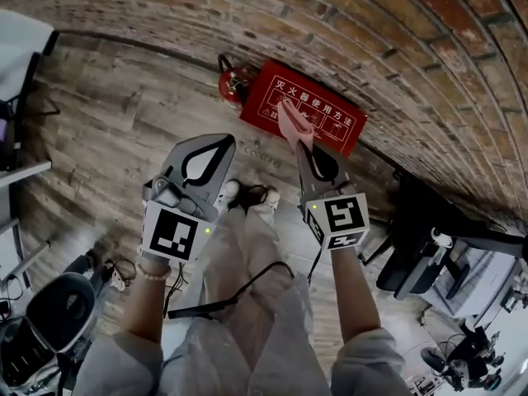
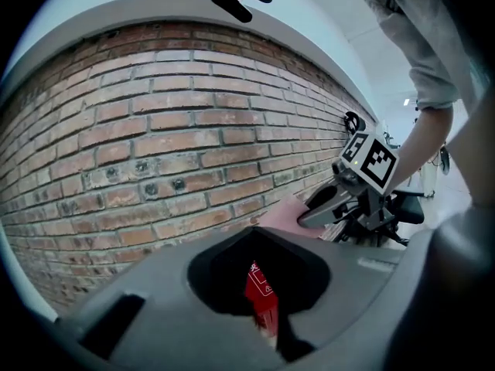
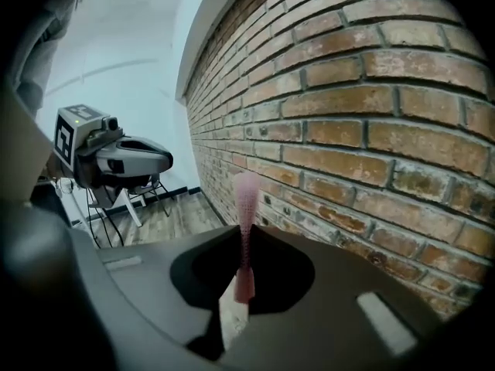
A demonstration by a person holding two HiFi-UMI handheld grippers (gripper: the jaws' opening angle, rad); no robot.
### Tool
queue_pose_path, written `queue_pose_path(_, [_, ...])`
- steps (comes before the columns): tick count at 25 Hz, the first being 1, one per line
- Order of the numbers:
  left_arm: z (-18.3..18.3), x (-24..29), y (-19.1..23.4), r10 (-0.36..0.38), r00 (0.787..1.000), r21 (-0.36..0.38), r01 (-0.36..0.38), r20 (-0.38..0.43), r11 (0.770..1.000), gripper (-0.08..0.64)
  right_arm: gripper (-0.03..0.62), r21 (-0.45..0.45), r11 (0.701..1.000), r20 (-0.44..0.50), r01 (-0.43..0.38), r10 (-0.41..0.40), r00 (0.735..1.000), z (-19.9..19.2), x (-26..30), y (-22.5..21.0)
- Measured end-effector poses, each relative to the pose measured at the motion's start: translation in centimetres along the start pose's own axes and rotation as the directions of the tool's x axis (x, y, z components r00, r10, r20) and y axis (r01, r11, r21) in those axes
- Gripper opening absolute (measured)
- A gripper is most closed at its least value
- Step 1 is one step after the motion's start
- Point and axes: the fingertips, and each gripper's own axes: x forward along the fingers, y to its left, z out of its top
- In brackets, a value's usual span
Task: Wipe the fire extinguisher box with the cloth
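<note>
The right tool is clamped on a pink cloth, which stands up from its tips as a narrow strip in the right gripper view. In the head view the cloth overlaps the red fire extinguisher box, which sits on the wood floor at the foot of the brick wall, upper centre of the frame. A red fire extinguisher stands just left of the box. The left tool, centre left, has its jaws together and holds nothing.
</note>
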Motion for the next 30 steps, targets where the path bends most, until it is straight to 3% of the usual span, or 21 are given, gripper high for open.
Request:
queue_pose_path(10, [-4.1,1.8,2.2,0.065,0.998,-0.056,-0.065,-0.006,0.996,-0.003,0.02,-0.096,0.993,-0.026,-0.075,0.073,0.997,-0.5,8.1,0.9])
queue_pose_path(20, [-7.0,3.0,3.5,0.102,0.994,-0.126,-0.105,-0.036,0.986,-0.003,0.02,-0.05,0.993,-0.072,-0.107,0.103,0.992,-1.9,14.5,0.3])
queue_pose_path(30, [-8.4,4.7,3.3,0.081,0.995,-0.084,-0.085,-0.055,0.993,-0.003,0.021,-0.042,0.994,-0.137,-0.103,0.097,0.986,-5.0,19.3,-0.8])
